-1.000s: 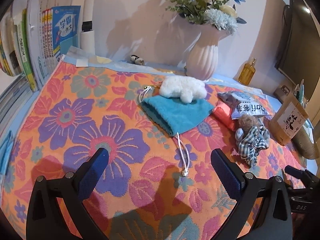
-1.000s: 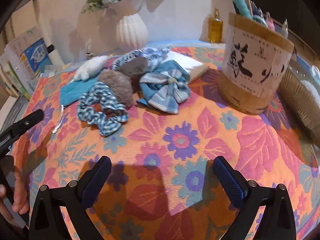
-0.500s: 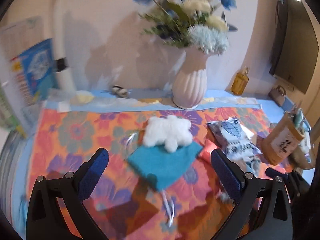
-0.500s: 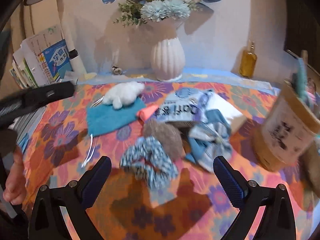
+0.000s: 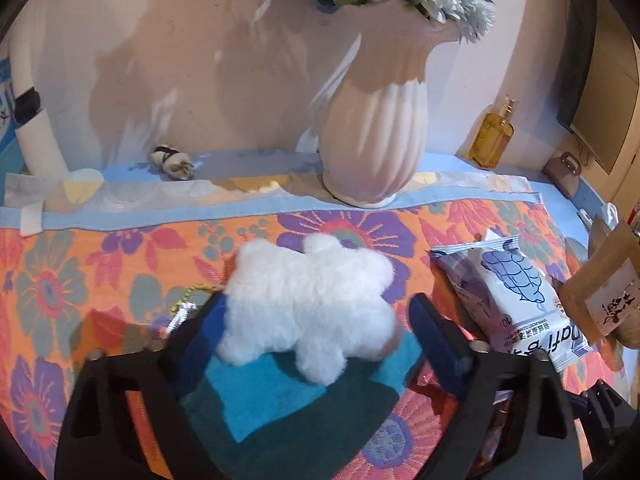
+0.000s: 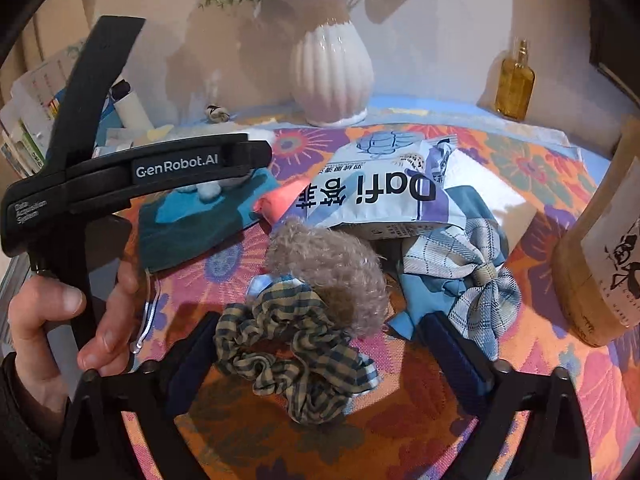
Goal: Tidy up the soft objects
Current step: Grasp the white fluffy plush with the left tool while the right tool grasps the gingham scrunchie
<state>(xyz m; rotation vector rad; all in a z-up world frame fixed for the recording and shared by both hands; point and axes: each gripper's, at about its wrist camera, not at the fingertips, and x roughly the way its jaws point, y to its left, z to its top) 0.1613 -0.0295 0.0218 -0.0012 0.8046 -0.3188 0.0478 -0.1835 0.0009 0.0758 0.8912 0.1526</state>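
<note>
A white fluffy plush (image 5: 312,312) lies on a teal drawstring pouch (image 5: 280,392) on the flowered cloth. My left gripper (image 5: 320,332) straddles the plush and its jaws are closing. The left pad (image 5: 208,328) is at the plush's edge and the right pad (image 5: 432,336) stands clear of it. In the right wrist view a plaid scrunchie (image 6: 296,352) lies in front of a fuzzy brown pompom (image 6: 332,272). My right gripper (image 6: 320,344) has the scrunchie between its closing jaws, and the right pad is clear of it. The left gripper's black body (image 6: 176,168) and the hand (image 6: 60,320) holding it show at the left.
A ribbed white vase (image 5: 372,140) and an amber bottle (image 5: 492,136) stand at the back wall. A tissue pack (image 6: 372,192), a blue plaid bow (image 6: 472,272) and a coral item (image 6: 276,204) crowd the middle. A wooden holder (image 6: 600,260) stands right, books (image 6: 24,136) left.
Both grippers moved forward over the cloth. The left one now straddles the white plush, the right one the plaid scrunchie. Both pairs of jaws stand narrower than before.
</note>
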